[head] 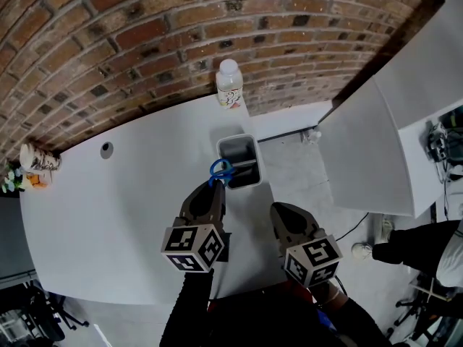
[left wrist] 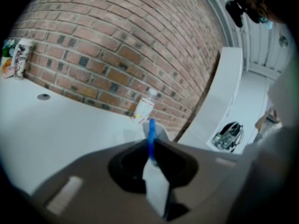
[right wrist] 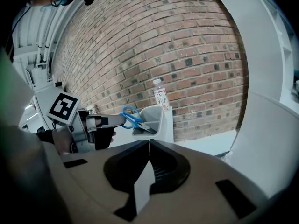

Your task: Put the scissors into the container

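Blue-handled scissors (head: 221,170) hang at the near left rim of the grey rectangular container (head: 255,157) on the white table (head: 108,215). My left gripper (head: 215,186) is shut on the handles. In the right gripper view the scissors (right wrist: 131,118) tilt with their dark blades down inside the container (right wrist: 158,122), held by the left gripper (right wrist: 119,120). The left gripper view shows the blue handle (left wrist: 151,134) standing upright between the jaws. My right gripper (head: 278,212) hovers just right of the left one, near the table's front edge, shut with nothing in it (right wrist: 149,141).
A plastic bottle (head: 229,84) stands behind the container by the brick wall. A cable hole (head: 107,149) and some packets (head: 36,161) sit at the table's far left. A white panel (head: 376,143) rises to the right, across a floor gap.
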The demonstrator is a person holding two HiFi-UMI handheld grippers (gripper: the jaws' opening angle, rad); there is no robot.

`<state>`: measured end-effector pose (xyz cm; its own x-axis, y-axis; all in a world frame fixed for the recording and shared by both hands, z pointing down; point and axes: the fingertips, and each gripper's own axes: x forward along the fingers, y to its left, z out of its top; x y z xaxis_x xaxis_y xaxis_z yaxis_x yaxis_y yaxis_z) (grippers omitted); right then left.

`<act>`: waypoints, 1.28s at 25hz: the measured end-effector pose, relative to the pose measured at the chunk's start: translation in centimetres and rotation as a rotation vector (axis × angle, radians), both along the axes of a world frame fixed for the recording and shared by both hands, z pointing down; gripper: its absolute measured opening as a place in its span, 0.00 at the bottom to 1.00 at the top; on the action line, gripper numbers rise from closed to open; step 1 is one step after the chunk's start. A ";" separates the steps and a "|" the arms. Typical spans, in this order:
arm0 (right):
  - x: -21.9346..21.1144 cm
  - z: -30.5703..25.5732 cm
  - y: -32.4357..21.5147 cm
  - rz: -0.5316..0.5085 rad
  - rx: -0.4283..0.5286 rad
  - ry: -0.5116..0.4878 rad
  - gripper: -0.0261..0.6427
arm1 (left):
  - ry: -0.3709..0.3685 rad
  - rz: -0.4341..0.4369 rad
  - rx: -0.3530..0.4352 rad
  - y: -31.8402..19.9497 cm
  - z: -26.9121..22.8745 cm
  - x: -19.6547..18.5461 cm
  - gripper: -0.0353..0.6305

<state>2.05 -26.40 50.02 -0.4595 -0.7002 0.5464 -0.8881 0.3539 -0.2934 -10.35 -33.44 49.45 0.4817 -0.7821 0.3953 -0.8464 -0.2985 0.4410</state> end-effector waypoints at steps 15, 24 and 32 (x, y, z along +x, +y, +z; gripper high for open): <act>-0.3 0.1 0.2 0.017 -0.007 0.008 0.05 | -0.030 0.004 -0.016 0.0 0.9 -0.5 0.16; -0.4 0.2 1.0 0.011 -0.007 0.014 0.05 | -0.035 0.011 -0.026 0.6 1.3 -0.5 0.23; -0.4 0.2 2.0 0.004 -0.006 0.012 0.05 | -0.033 0.004 -0.040 2.1 1.7 -0.4 0.26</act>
